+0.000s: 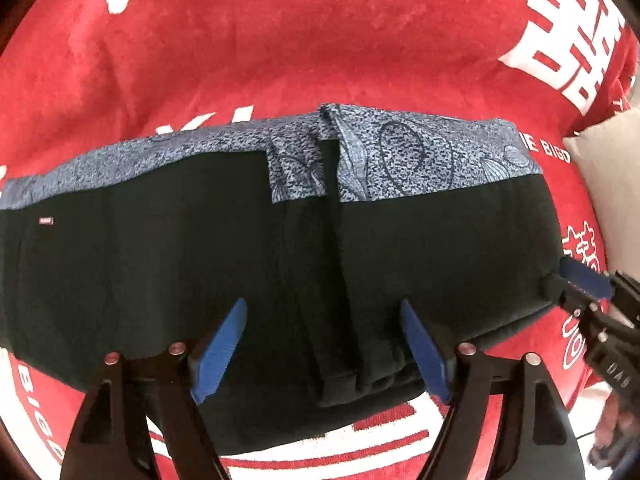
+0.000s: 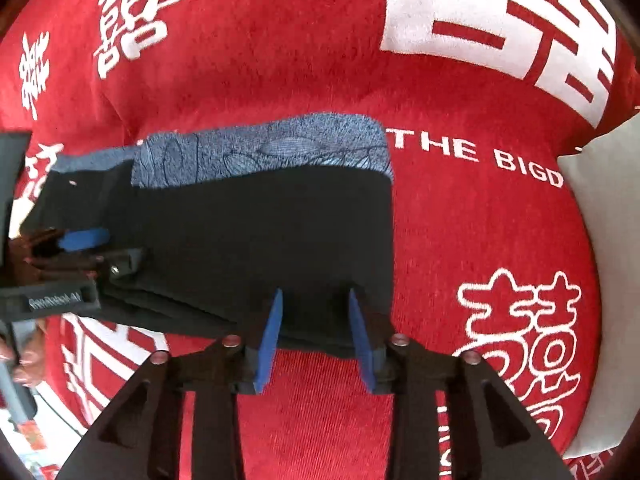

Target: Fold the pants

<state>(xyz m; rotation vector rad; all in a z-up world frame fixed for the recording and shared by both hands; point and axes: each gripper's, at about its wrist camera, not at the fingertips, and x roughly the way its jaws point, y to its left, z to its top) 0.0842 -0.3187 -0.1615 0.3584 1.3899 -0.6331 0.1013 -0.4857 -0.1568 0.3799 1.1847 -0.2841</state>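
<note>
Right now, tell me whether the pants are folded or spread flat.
Folded. The pants lie doubled on the red cloth, stacked edges at the near hem, patterned lining showing along the far edge.

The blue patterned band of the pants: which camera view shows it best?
The left wrist view: the blue patterned band runs across nearly the whole frame, its folds visible. The right wrist view shows only a shorter stretch, farther away.

Beyond the folded pants (image 1: 160, 264), the red blanket (image 1: 320, 40) lies bare and open to passage. To the right of the pants, a pale cushion (image 2: 608, 240) bounds the room. The right tongs (image 1: 576, 280) stand at the pants' right end.
</note>
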